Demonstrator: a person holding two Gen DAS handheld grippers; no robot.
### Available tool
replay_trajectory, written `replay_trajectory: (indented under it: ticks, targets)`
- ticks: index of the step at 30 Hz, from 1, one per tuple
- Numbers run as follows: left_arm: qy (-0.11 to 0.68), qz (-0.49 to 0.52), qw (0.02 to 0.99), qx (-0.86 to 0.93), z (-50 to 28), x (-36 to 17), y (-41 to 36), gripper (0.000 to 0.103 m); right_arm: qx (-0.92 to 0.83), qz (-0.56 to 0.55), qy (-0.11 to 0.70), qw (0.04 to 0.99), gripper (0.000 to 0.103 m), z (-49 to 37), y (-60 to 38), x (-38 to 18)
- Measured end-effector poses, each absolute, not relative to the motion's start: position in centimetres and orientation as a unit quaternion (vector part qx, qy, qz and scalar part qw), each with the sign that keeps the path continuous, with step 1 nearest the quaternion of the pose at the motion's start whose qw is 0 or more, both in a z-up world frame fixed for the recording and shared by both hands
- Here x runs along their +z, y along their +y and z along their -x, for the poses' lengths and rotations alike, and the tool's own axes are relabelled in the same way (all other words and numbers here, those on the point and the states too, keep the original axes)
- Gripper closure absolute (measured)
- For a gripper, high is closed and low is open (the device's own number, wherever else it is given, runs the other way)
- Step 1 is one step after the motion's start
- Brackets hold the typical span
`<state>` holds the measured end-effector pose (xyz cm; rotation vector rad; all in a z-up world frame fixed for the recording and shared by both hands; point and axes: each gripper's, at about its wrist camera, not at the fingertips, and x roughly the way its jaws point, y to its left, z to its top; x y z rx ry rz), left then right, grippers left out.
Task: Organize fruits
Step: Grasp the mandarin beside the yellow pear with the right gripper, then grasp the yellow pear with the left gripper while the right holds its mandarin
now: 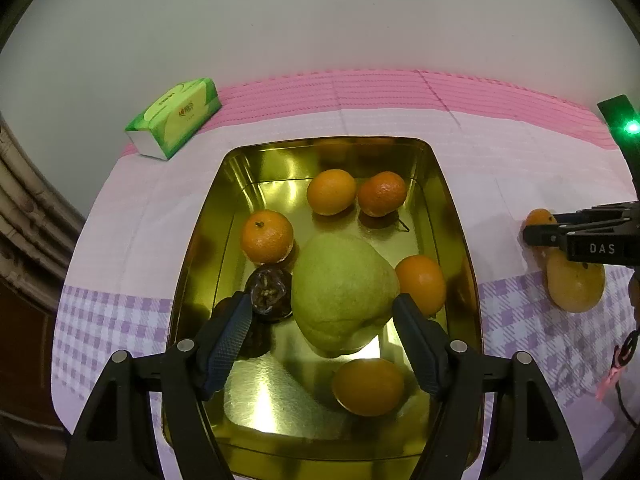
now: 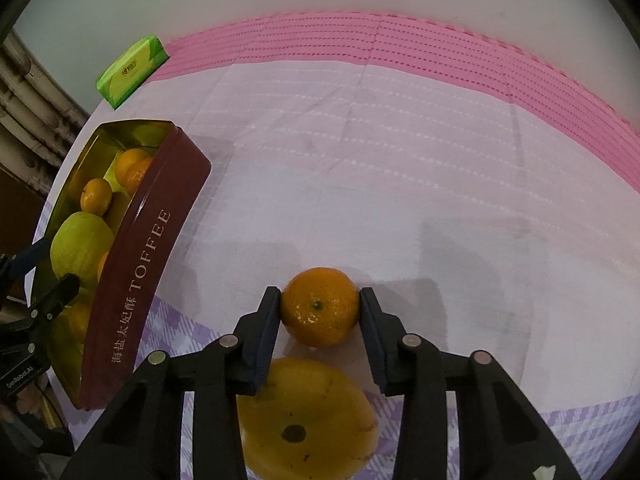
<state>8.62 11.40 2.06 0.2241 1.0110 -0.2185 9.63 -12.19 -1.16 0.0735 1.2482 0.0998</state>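
Lemon (image 2: 308, 416) beside fingers-gripped mandarin (image 2: 319, 306)

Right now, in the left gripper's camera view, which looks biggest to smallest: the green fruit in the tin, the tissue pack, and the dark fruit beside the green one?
1. Green fruit, clearly the largest.
2. Green tissue pack, though it lies farther from the camera, so its true size is unsure.
3. Dark fruit, the smallest.

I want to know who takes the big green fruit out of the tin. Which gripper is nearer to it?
Left. The left gripper straddles the green fruit in the tin, jaws open. The right gripper is outside the tin, shut on a mandarin.
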Motion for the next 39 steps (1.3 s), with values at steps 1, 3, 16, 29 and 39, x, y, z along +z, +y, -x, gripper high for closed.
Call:
replay_trajectory:
  ticks: [1,3,16,29,39]
  targets:
    - [0.482,-0.107,0.863,-0.103,-8.6,2.1,11.4,0.029,0.047,-0.036,0.584,0.810,0.066,-9.6,-12.2,-1.2]
    - [0.482,-0.110,0.863,-0.100,-8.6,2.3,11.3,0.029,0.048,-0.037,0.583,0.810,0.066,-9.6,-12.3,-1.1]
    - [0.474,-0.118,0.864,-0.123,-8.0,4.2,8.6,0.029,0.023,-0.032,0.555,0.831,0.067,-8.9,-14.6,-0.4]
    - [0.481,-0.106,0.850,-0.189,-6.8,4.9,1.6,0.029,-0.057,-0.036,0.518,0.853,0.067,-6.9,-21.1,-0.5]
    - [0.514,-0.092,0.820,-0.236,-6.9,4.2,-3.1,0.026,-0.114,-0.021,0.466,0.877,0.067,-5.3,-25.2,-0.8]
